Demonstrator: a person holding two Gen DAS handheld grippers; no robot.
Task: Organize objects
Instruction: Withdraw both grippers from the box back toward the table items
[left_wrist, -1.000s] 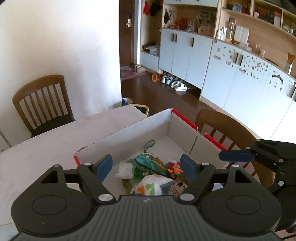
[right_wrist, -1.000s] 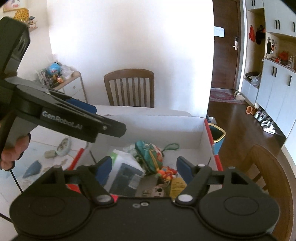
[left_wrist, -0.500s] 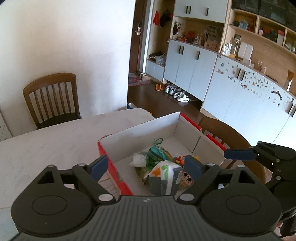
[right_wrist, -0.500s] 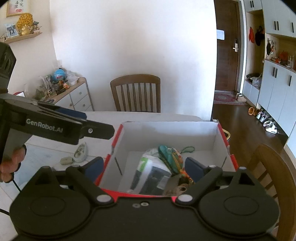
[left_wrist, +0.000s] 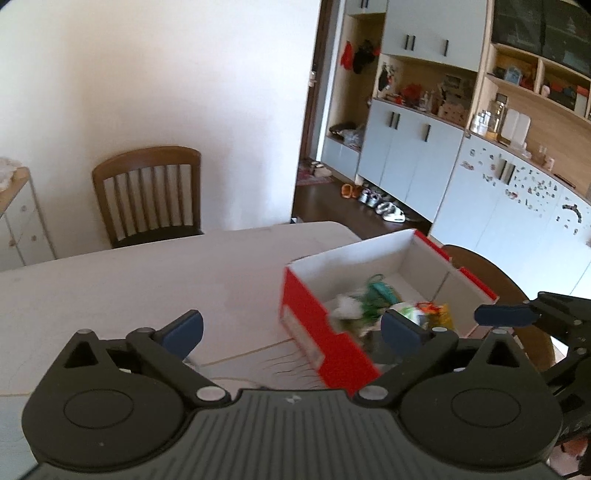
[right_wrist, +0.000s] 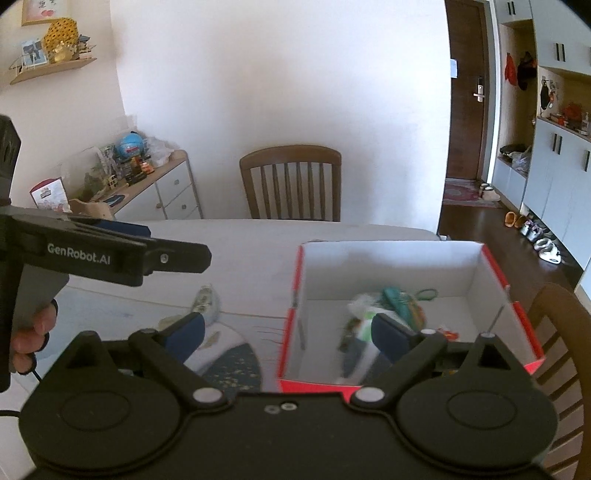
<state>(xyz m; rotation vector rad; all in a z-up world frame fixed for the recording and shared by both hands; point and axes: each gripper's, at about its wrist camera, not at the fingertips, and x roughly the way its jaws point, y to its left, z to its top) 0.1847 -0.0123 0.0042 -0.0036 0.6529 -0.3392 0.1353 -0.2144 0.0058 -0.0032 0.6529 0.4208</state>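
Both grippers stand wide with nothing between the pads: the left gripper (left_wrist: 291, 326) has just been opening, the right gripper (right_wrist: 288, 328) has opened too. The red box (right_wrist: 388, 254), white inside, sits on the pale table (left_wrist: 147, 280) near its right edge, its long axis running away from the right camera toward the wall. Blurred toys (right_wrist: 384, 306) lie heaped inside it. A small shoe (right_wrist: 205, 302) lies on the table left of the box.

Our rig: two black handheld grippers.
Left gripper (right_wrist: 177, 254) carries white "GenRobot.AI" lettering; right gripper (right_wrist: 291, 332) shows blue pads, silver pivot screws, round black discs.
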